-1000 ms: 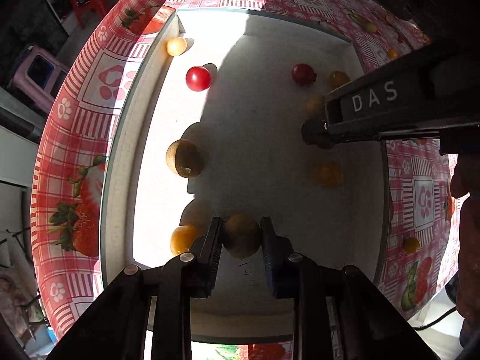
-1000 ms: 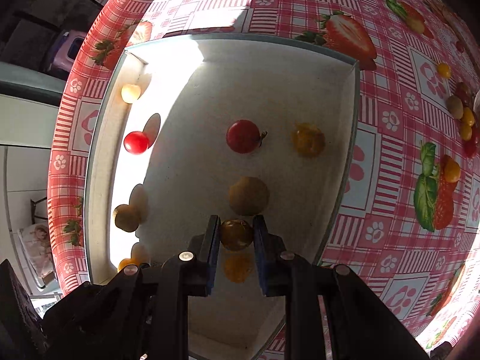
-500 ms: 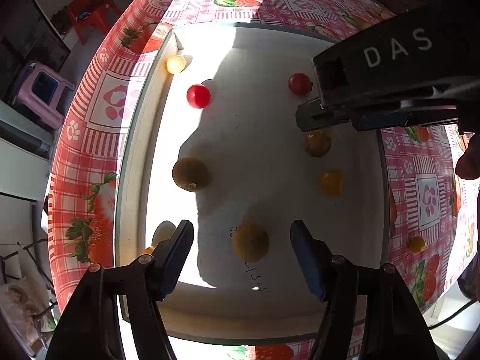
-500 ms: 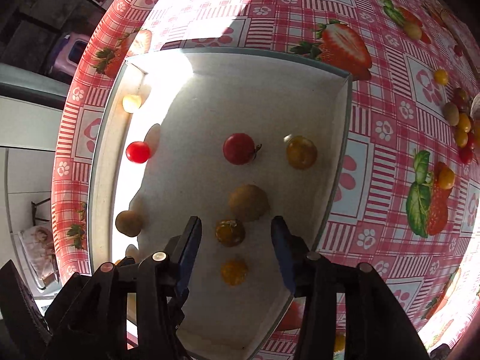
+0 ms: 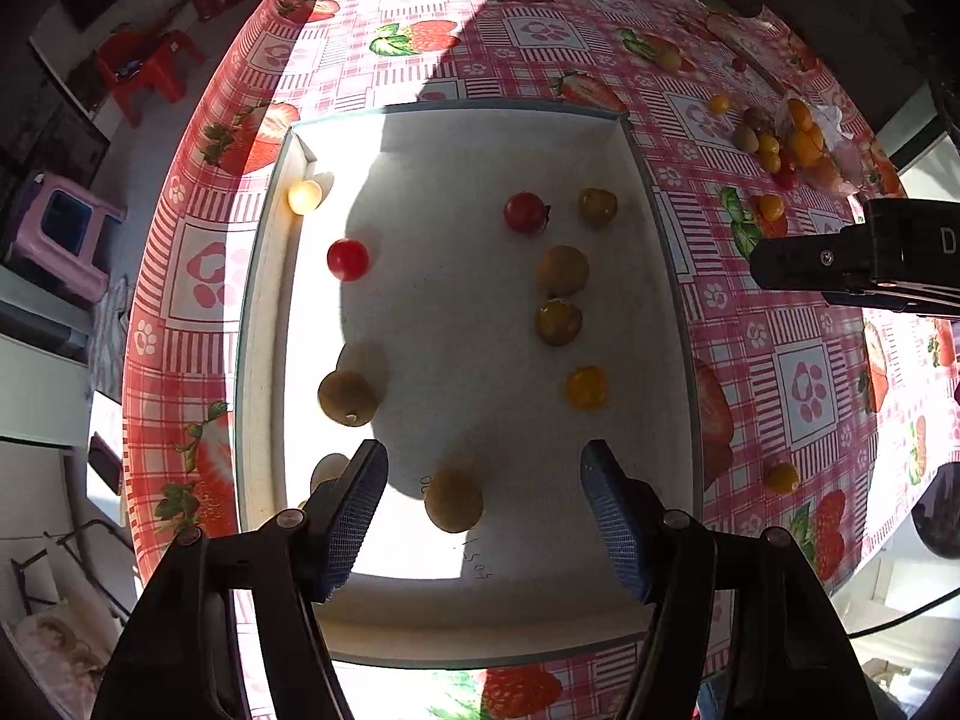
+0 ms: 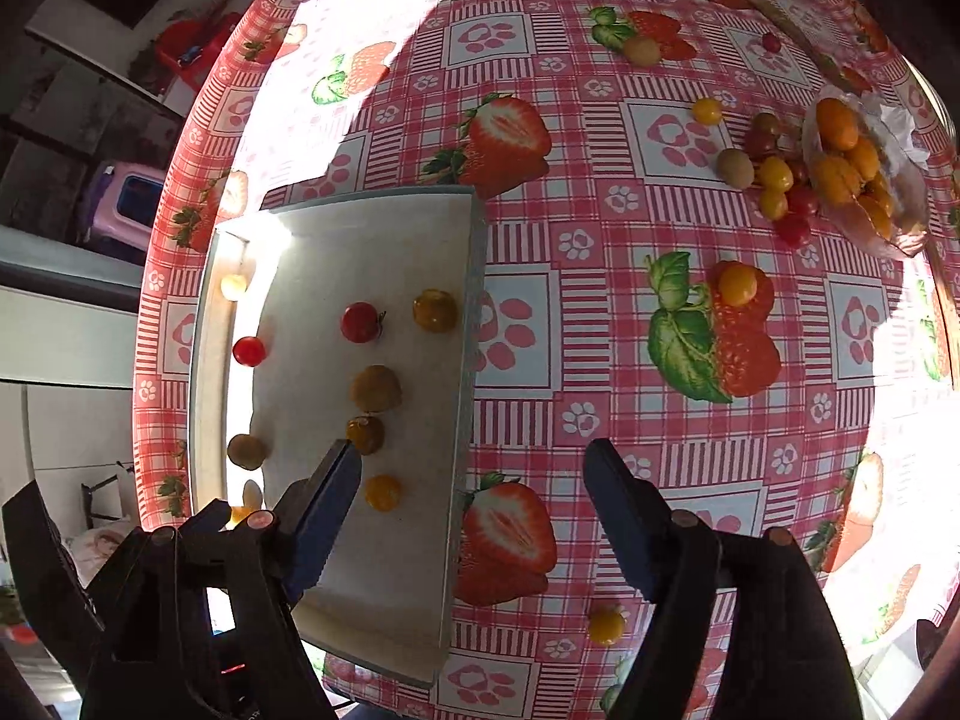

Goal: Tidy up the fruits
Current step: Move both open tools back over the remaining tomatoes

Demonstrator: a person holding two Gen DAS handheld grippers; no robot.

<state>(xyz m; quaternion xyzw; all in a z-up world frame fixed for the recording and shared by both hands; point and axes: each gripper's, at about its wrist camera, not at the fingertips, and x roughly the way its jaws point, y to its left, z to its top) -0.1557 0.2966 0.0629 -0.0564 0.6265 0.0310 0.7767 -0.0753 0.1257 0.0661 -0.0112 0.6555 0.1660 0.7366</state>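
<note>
A white tray (image 5: 480, 138) lies on the strawberry tablecloth and holds several small fruits: red tomatoes (image 5: 347, 258), yellow ones (image 5: 586, 387) and brownish ones (image 5: 348, 397). My left gripper (image 5: 483, 519) is open above the tray's near end; a brownish fruit (image 5: 453, 499) lies on the tray between its fingers. My right gripper (image 6: 471, 507) is open and empty over the tray's right rim (image 6: 465, 360). A pile of loose fruits (image 6: 774, 180) lies far right beside a clear bag of orange fruits (image 6: 852, 162).
Single yellow fruits lie on the cloth (image 6: 737, 283), (image 6: 606, 626), (image 6: 707, 110). The right gripper's body (image 5: 864, 258) shows at the right in the left wrist view. A pink stool (image 5: 60, 234) stands on the floor beyond the table's left edge.
Both grippers opened, released their fruits into the tray and lifted back. The right gripper swung right, off the tray toward the tablecloth.
</note>
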